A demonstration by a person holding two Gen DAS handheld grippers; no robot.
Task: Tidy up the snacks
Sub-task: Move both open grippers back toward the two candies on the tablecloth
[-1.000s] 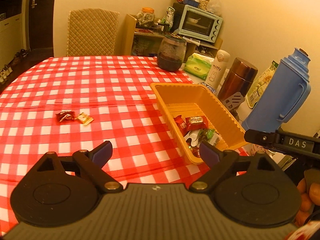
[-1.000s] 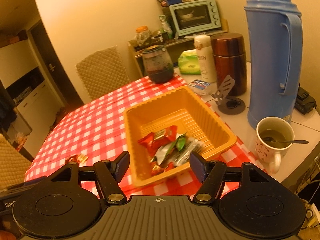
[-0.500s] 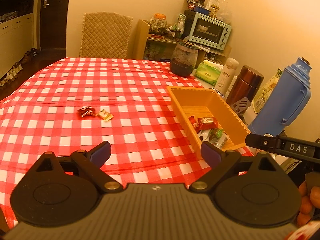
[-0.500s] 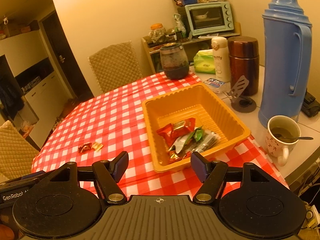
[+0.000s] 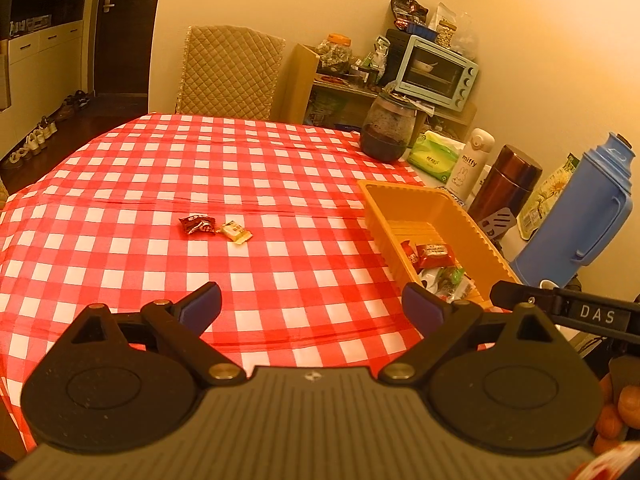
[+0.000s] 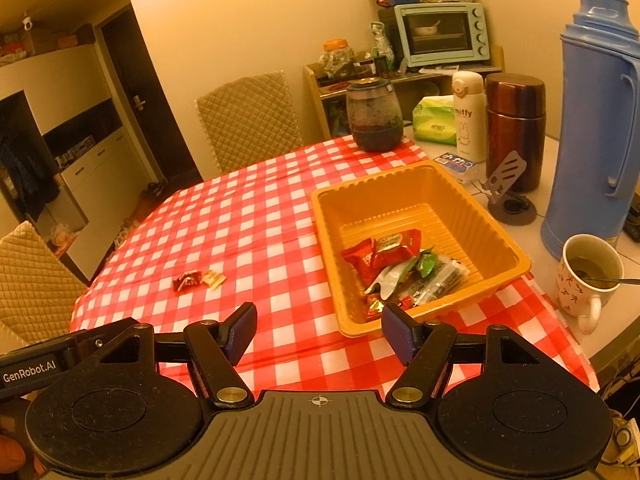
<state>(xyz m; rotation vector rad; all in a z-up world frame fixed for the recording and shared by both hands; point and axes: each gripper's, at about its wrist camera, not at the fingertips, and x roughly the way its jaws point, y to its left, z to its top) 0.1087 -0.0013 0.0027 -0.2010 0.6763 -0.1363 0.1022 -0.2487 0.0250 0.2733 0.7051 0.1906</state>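
Observation:
A yellow tray (image 5: 440,204) (image 6: 516,258) stands on the right of the red checked tablecloth and holds several wrapped snacks (image 6: 396,268) (image 5: 434,258). Two loose snacks lie on the cloth to its left: a dark red one (image 5: 197,224) (image 6: 186,280) and a pale yellow one (image 5: 237,232) (image 6: 215,279), touching. My left gripper (image 5: 310,304) is open and empty, above the near cloth. My right gripper (image 6: 318,330) is open and empty, near the tray's front left corner.
A blue thermos (image 6: 596,120), a brown flask (image 6: 516,128), a white bottle (image 6: 468,116), a tissue pack (image 6: 434,120), a dark jar (image 6: 374,116) and a mug with a spoon (image 6: 588,276) stand right of and behind the tray. Quilted chairs (image 5: 230,72) (image 6: 28,284) stand at the table's edges.
Both grippers have drawn back and up from the table. The tray and the loose snacks look smaller and farther. Both stay open and empty.

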